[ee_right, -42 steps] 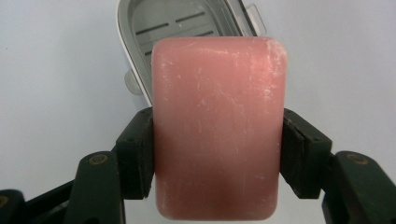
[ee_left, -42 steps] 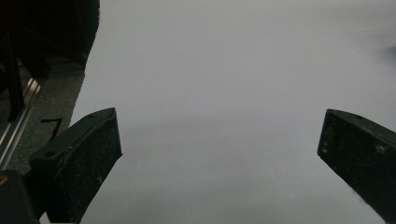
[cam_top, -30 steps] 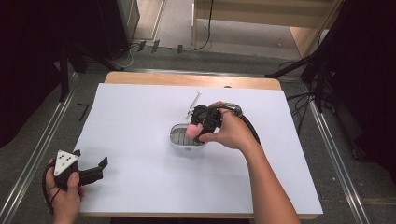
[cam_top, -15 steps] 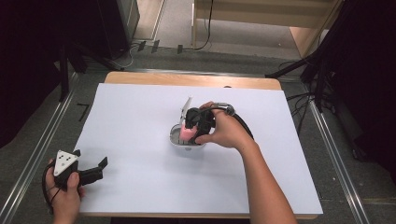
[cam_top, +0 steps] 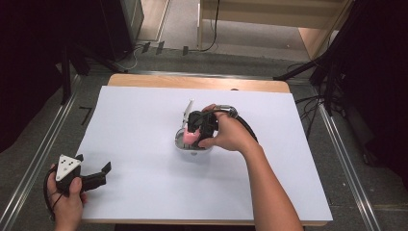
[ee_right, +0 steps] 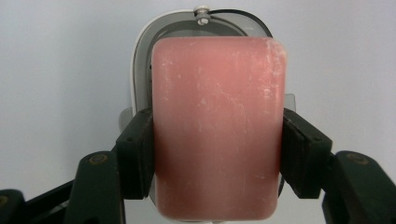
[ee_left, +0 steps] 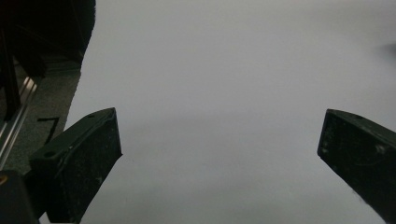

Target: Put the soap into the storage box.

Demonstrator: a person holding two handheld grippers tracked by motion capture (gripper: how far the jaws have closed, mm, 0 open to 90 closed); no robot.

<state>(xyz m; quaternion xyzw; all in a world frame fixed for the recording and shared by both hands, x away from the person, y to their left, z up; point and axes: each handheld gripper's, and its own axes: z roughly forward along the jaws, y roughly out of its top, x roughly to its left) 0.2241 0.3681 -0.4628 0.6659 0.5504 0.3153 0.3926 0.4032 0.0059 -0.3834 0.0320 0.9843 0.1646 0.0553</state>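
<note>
A pink soap bar (ee_right: pixel 217 128) is clamped between the jaws of the right gripper (cam_top: pixel 198 129), directly over a grey-and-white soap case (ee_right: pixel 140 74) lying at the middle of the white table (cam_top: pixel 144 192). The case's lid (cam_top: pixel 187 111) is tilted up on the far side. The left gripper (cam_top: pixel 91 177) is held with jaws spread wide and empty at the near left corner.

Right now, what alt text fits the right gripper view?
The right tongs clamp a pink soap bar by its sides, held over a grey-and-white soap dish on the white table.
</note>
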